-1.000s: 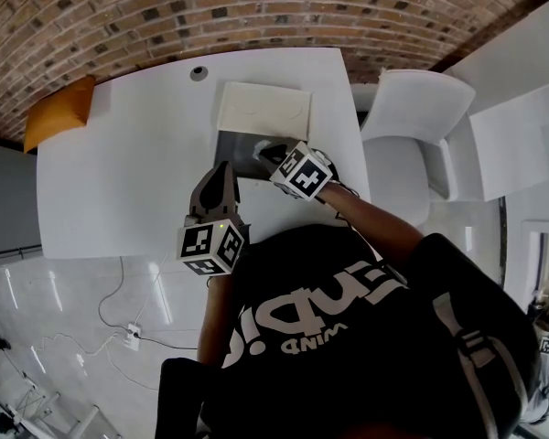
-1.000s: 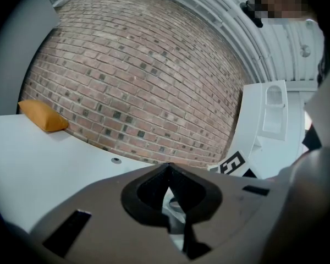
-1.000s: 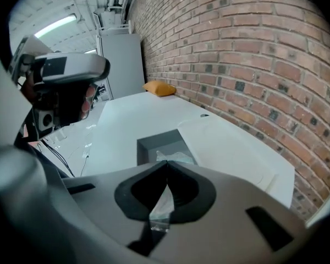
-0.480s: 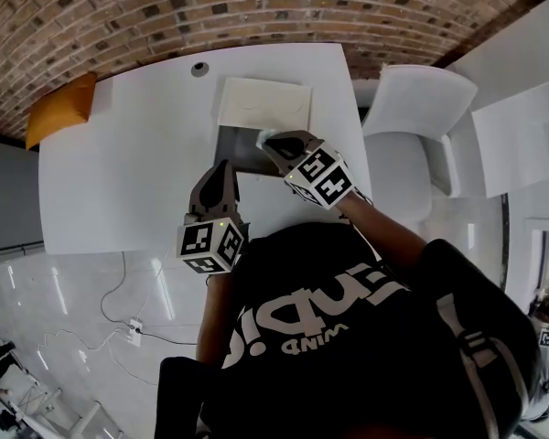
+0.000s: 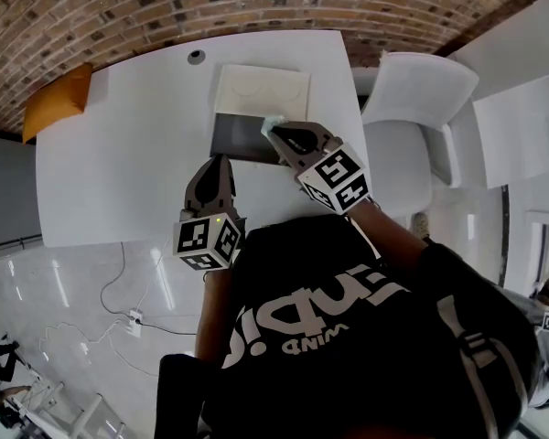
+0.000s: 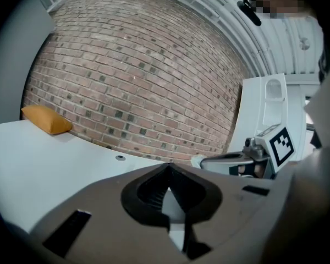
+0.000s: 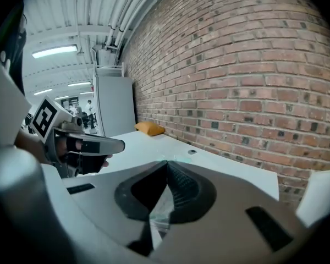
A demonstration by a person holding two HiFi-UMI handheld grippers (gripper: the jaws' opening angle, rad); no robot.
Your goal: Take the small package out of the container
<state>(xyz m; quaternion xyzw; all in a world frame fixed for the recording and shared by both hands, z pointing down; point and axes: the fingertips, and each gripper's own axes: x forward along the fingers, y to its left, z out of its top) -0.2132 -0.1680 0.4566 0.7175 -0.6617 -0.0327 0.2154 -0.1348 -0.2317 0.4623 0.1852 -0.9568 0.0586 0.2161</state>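
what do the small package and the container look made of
Small package: looks like thin clear plastic film, glossy and crinkled between the jaws. Container: dark grey, matte inside, with a flat off-white lid; stiff card or plastic, can't tell which.

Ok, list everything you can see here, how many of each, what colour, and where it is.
table: one, white, against the brick wall
brick wall: one, red-brown, behind the table
container: one, grey, white lid open behind it, far side of the table
small package: one, pale, by the container's right side
padded parcel: one, orange, far left corner of the table
chair: one, white, right of the table
left gripper: grey-brown, fingers shut, empty
right gripper: grey-brown, fingers shut on the small package
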